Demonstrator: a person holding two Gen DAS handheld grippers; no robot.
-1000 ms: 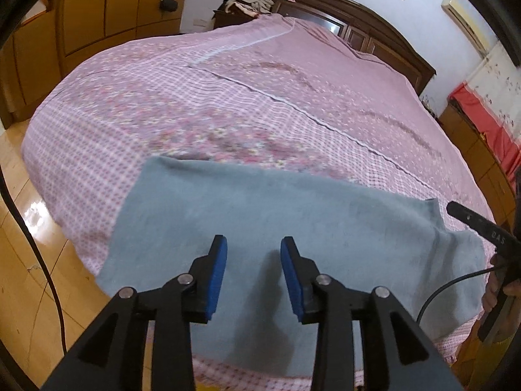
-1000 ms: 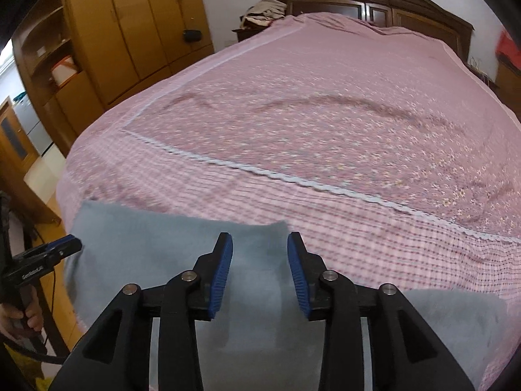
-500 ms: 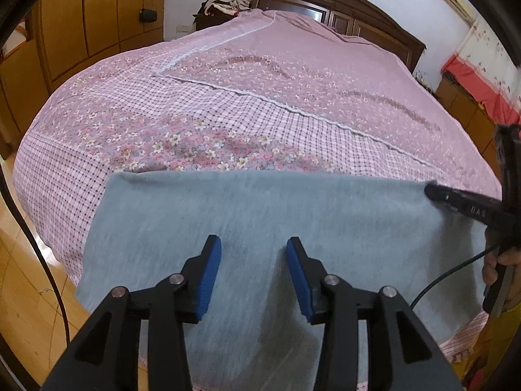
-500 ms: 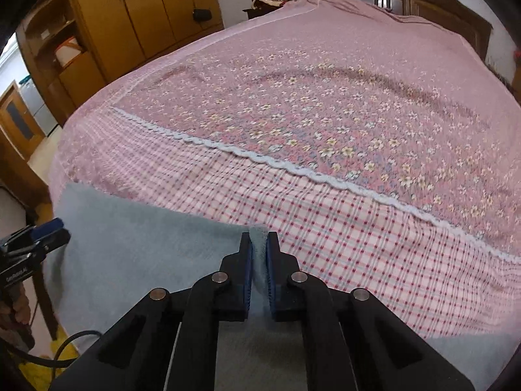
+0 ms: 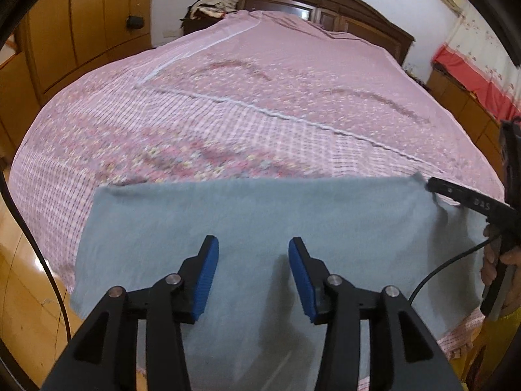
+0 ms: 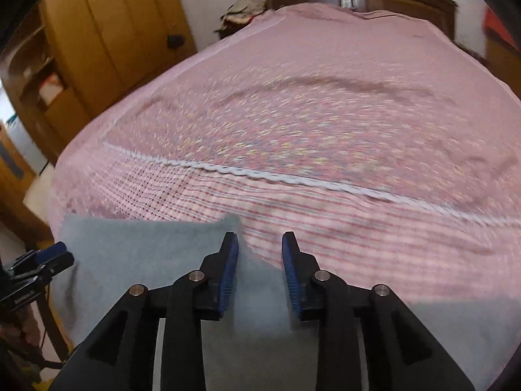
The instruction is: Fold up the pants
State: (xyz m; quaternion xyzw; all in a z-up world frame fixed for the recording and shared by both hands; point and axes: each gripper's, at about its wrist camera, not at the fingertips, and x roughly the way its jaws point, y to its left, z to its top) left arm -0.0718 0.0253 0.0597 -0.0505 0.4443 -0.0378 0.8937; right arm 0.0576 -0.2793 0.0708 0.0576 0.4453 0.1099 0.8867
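Observation:
The grey-blue pants [image 5: 260, 215] lie flat along the near edge of the bed, their far edge running straight across. My left gripper [image 5: 254, 273] hovers open over the middle of them, nothing between its blue pads [image 5: 208, 270]. At the pants' far right corner sits my right gripper [image 5: 436, 192], held by a hand. In the right wrist view the right gripper [image 6: 260, 260] has its jaws opening; the pants' corner [image 6: 228, 228] lies beside its left pad [image 6: 229, 260], loose, with cloth below the gap. The left gripper [image 6: 49, 257] shows at the left edge.
A pink floral and plaid bedspread [image 5: 260, 104] covers the whole bed. A dark wooden headboard [image 5: 325, 6] and a heap of clothes [image 5: 211, 6] stand at the far end. Wooden wardrobes [image 5: 81, 32] and floor [image 5: 29, 293] flank the left, a red-draped cabinet [image 5: 472, 81] the right.
The right gripper closed on the pants' corner, and now its jaws stand apart with the corner let go. The pants' far edge went from slanted to straight. The left jaws widened a little.

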